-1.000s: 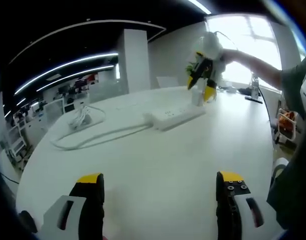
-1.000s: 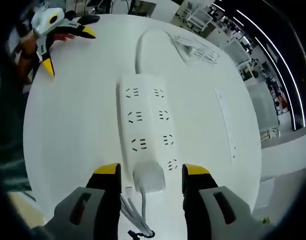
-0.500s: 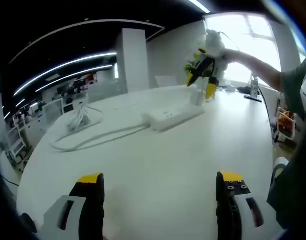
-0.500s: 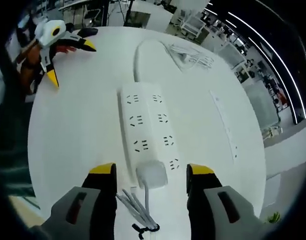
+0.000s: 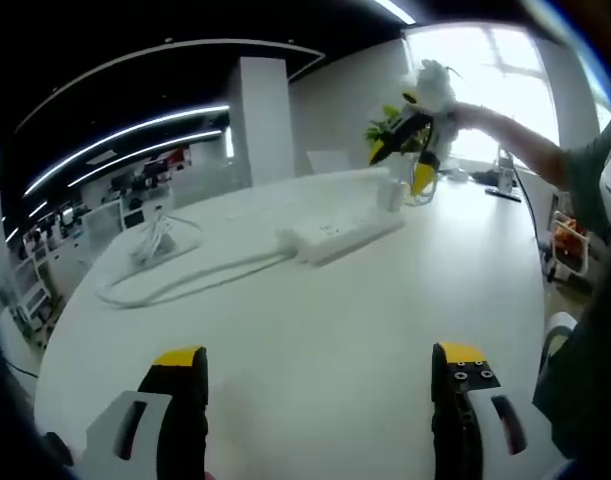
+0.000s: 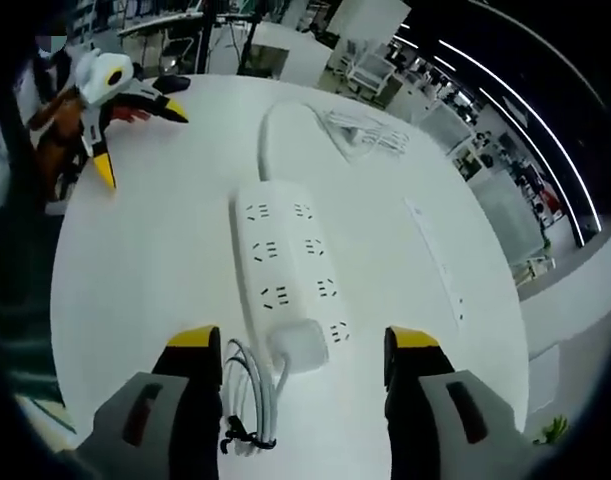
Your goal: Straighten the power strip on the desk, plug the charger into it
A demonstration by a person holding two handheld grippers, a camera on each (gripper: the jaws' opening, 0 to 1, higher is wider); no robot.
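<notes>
Left gripper view looks low across the desk (image 5: 315, 330) from afar; right gripper view looks steeply down, close above the shared power strip (image 6: 285, 270).

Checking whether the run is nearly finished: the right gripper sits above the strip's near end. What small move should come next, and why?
Probably lift the right gripper clear. Its jaws stand open on either side of the white charger, which appears already seated at the near end of the power strip, and its bundled cable lies loose on the desk. The left gripper idles, open.
</notes>
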